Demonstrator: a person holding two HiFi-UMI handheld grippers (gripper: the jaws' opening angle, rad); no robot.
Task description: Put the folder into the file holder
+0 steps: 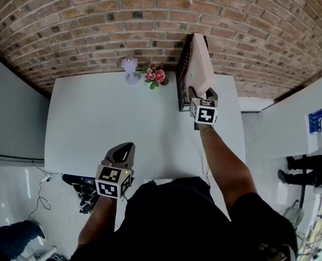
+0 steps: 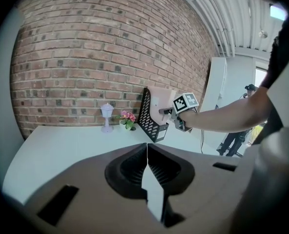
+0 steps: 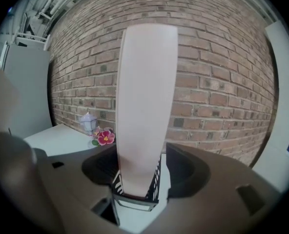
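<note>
A pale pink folder (image 1: 200,69) stands upright in the black mesh file holder (image 1: 183,78) at the back right of the white table (image 1: 96,124). My right gripper (image 1: 202,94) is right behind it, open; in the right gripper view the folder (image 3: 147,106) rises between the wide jaws without either pad pressing it, its lower end inside the holder (image 3: 153,193). My left gripper (image 1: 123,149) hovers at the table's front edge, shut and empty. The left gripper view shows its closed jaws (image 2: 147,152), with the holder (image 2: 145,116) and folder (image 2: 160,100) far off.
A small white lantern ornament (image 1: 130,69) and a pink flower posy (image 1: 154,75) stand at the table's back edge, left of the holder. A brick wall (image 1: 96,15) rises behind. Cables (image 1: 82,189) lie on the floor at the front left. A person (image 1: 305,170) stands at the right.
</note>
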